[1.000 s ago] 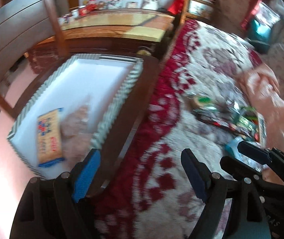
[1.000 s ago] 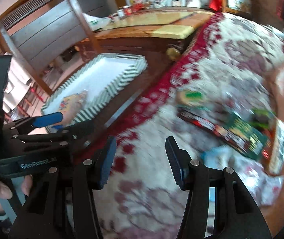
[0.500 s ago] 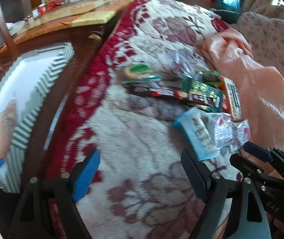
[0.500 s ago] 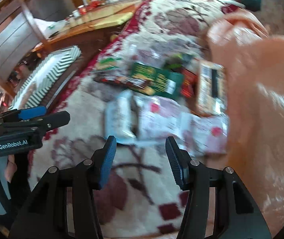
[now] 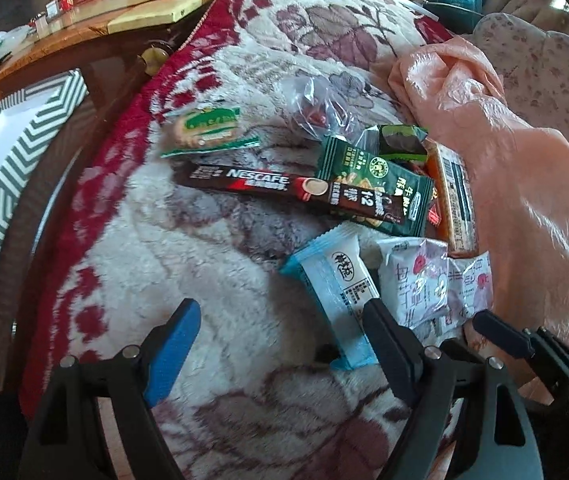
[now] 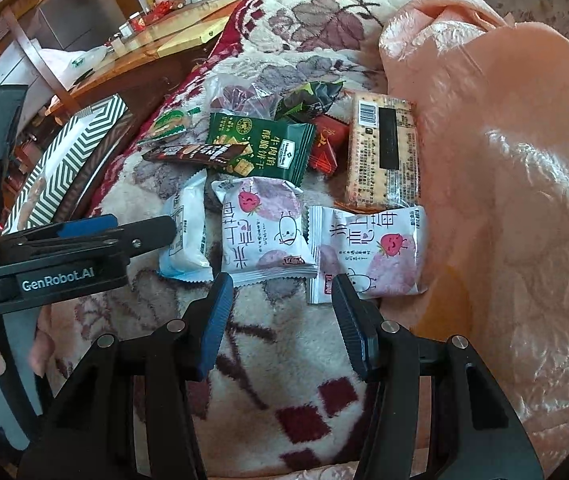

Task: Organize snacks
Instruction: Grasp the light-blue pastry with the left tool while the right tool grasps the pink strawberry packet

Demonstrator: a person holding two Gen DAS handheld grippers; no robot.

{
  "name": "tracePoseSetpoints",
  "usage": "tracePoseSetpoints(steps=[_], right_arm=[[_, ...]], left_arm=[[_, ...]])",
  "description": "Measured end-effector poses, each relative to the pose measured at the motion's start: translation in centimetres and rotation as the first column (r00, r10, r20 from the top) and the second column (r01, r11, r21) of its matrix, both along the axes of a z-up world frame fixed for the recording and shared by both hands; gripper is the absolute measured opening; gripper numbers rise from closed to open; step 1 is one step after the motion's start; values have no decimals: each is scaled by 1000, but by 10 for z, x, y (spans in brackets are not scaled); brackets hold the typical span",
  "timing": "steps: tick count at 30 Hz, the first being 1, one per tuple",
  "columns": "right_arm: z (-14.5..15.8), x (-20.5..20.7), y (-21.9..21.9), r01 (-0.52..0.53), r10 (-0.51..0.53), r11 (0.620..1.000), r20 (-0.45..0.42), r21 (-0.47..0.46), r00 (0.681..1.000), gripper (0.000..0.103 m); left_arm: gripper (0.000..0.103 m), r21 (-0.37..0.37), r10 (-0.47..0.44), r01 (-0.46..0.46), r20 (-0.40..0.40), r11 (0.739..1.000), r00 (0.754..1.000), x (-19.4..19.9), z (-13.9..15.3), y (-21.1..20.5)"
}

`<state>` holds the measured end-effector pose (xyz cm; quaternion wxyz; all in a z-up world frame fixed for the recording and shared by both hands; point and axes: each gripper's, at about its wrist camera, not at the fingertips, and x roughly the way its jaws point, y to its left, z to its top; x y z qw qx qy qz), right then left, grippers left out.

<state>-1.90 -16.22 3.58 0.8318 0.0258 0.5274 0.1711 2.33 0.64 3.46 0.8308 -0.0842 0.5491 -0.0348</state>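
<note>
Blanket [image 6: 312, 36]: cream plush with red and mauve flowers, under every loose snack.
Peach cloth [image 6: 504, 160]: heaped from 1 to 4 o'clock of the snack pile, touching its edge.
Striped box [image 5: 12, 160]: green-and-white zigzag walls, well apart from the pile at its 9 o'clock.
Left gripper [image 5: 280, 344]: jaws wide apart, nothing between them; angled down over the blanket.
Right gripper [image 6: 280, 312]: jaws partly apart, empty, just short of the strawberry packets.
Cracker pack [image 6: 382, 152]: long, barcode side up, at 1 o'clock of the right gripper.
Green biscuit packet [image 6: 262, 148]: middle of the pile, at 12 o'clock.
Coffee stick [image 5: 292, 192]: dark, lies across the green packet's edge.
Strawberry packets [image 6: 262, 228]: two white ones side by side; the right gripper's fingertips sit at their near edges.
Blue packet [image 5: 336, 288]: its near end is partly behind the left gripper's right finger [image 5: 388, 344]; whether they touch, I cannot tell.
</note>
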Motion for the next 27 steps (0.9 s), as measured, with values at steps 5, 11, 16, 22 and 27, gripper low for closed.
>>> tracePoseSetpoints(steps=[5,11,16,22,27], right_arm=[[-4,6,-4,10,-11,1000,-17,-8,1000,51],[-8,8,-8,26,-26,1000,-35,-5,999,51],[-7,10,-6,18,-18,1000,-29,-5,999,51],[-8,16,2,10,-11,1000,-31,-4,999,51],[-8,23,15,-2,2,1000,-29,-5,1000,52]], left_arm=[[85,-39,-13,13,-7,999,1000,7,-2,-8],[85,-69,-35,33,-26,997,999,13,-5,-17],[84,-48,-32,30,-34,998,999,15,-11,-16],[37,42,-44,44,9,998,999,13,-11,-11],[34,-2,-45,46,17,999,999,9,-8,9]])
